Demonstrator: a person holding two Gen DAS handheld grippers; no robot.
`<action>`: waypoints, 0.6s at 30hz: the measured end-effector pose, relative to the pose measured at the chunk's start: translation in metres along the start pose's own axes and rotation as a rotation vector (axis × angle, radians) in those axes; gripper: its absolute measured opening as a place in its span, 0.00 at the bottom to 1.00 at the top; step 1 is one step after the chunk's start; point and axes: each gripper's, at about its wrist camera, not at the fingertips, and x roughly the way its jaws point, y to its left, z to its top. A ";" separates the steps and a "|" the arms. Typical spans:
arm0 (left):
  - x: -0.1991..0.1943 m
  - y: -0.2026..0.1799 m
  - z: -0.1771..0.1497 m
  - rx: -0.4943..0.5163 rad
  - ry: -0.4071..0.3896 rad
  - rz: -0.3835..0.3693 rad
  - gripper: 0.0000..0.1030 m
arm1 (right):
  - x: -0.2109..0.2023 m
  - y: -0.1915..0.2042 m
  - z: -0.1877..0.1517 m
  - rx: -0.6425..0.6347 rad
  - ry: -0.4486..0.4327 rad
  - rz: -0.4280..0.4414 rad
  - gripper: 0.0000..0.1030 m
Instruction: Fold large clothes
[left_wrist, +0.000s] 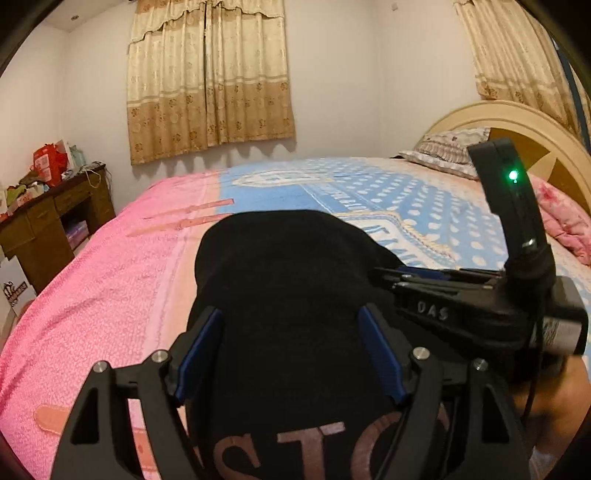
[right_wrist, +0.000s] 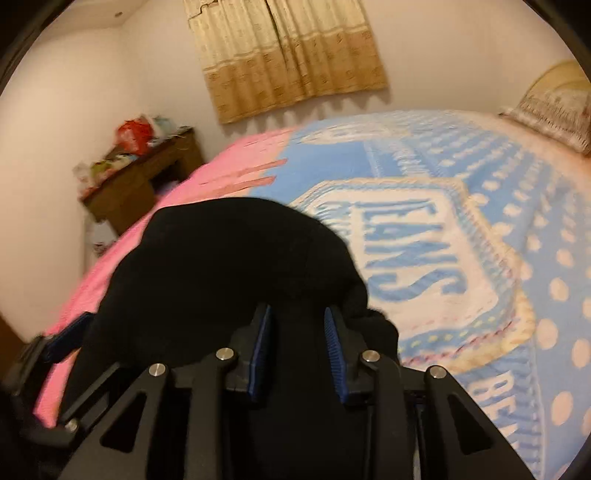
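Looking along the left gripper (left_wrist: 291, 354), blue-padded fingers (left_wrist: 199, 354) standing wide apart with a black garment (left_wrist: 288, 266) bulging up between and beyond them; unclear whether the pads are pressing the cloth or merely flanking it. Showing pale pink lettering (left_wrist: 317, 454) across the fabric at the bottom of this view. Lying on a bed (left_wrist: 110, 266) covered by a pink sheet on the near left and a blue dotted blanket (left_wrist: 388, 199) farther right. Reaching in from the right, the right gripper (left_wrist: 391, 277), its tips touching the garment's right edge, a green light (left_wrist: 513, 175) glowing on its upright black mount.

Looking along the right gripper (right_wrist: 297, 343), fingers (right_wrist: 334, 343) sitting closer together, black cloth filling the gap between them and mounding ahead; grip itself not certain. Blurring slightly throughout this view. Peeking in at the lower left, part of the left gripper (right_wrist: 66, 338) beside the garment (right_wrist: 221, 258).

Standing against the far wall, a brown desk (left_wrist: 48, 221) piled with clutter, beige curtains (left_wrist: 210, 81) hanging above, a pillow (left_wrist: 447, 149) leaning on a curved headboard (left_wrist: 524, 122).
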 end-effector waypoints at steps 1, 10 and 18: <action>0.002 -0.003 0.002 0.001 0.003 0.011 0.77 | 0.003 -0.004 0.002 0.012 0.004 -0.001 0.29; -0.008 -0.004 -0.004 0.020 0.010 0.014 0.79 | -0.008 -0.013 -0.005 0.058 -0.036 -0.002 0.30; -0.008 0.014 0.001 -0.051 0.085 -0.021 0.88 | -0.043 -0.003 -0.002 0.047 -0.027 -0.048 0.33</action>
